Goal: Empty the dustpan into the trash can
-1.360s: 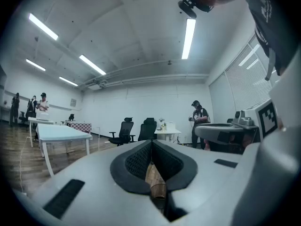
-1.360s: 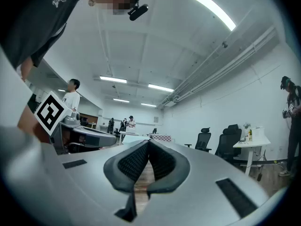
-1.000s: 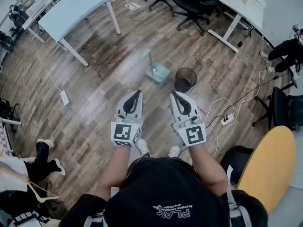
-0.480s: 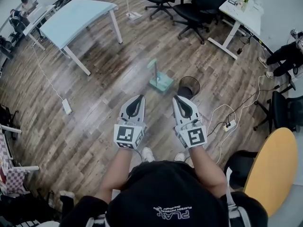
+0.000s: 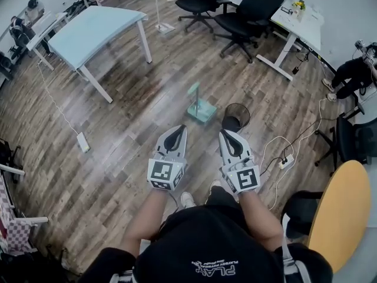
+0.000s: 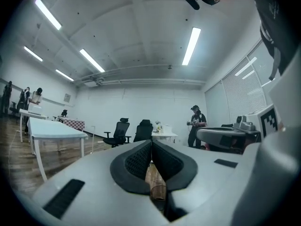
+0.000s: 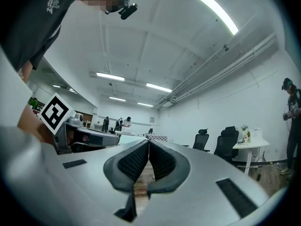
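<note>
Wood floor fills frame. Teal dustpan at centre, black trash can just right. Below them, left gripper and right gripper: jaws pressed together, nothing held.

The head camera looked steeply down from above the person's shoulders onto the brown wood-plank floor. The cameras on the left gripper and right gripper sat just behind their own grey jaws (very near them), facing level across the room. All three views shared the black wheeled office chairs.
</note>
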Demonstrator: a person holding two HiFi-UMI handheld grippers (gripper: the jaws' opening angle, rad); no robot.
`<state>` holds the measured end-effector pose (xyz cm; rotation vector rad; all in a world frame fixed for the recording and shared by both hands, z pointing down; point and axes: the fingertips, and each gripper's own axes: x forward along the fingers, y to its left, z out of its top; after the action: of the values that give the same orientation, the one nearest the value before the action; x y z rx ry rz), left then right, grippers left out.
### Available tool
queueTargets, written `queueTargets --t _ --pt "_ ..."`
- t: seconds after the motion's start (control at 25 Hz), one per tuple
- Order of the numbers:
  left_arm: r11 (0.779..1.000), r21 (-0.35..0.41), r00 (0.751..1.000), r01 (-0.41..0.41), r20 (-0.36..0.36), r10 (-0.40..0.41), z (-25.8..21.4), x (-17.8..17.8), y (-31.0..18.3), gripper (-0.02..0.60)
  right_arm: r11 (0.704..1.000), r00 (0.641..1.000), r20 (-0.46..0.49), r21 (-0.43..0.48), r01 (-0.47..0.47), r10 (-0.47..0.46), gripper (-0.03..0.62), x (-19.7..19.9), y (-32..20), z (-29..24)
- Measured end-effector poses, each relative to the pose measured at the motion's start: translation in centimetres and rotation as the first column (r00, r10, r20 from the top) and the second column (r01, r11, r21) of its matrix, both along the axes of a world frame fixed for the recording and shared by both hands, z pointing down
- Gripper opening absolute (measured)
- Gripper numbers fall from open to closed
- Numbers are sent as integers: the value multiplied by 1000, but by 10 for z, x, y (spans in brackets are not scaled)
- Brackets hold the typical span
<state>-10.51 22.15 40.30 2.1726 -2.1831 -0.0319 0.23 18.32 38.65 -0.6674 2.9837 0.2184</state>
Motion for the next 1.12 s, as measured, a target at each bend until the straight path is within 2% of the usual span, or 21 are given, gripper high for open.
queueTargets --t 0.28,0.68,1.12 --pt "999 -38 1000 0 14 0 11 -5 -34 25 1000 1000 -4 0 0 0 23 -8 -41 5" --pt "998 -64 999 25 32 -23 15 -25 -124 25 1000 1000 23 -16 3 -2 23 -31 -129 4" --pt "996 -90 998 29 62 -24 17 -20 -199 25 999 998 56 -44 27 -24 23 -33 -200 5"
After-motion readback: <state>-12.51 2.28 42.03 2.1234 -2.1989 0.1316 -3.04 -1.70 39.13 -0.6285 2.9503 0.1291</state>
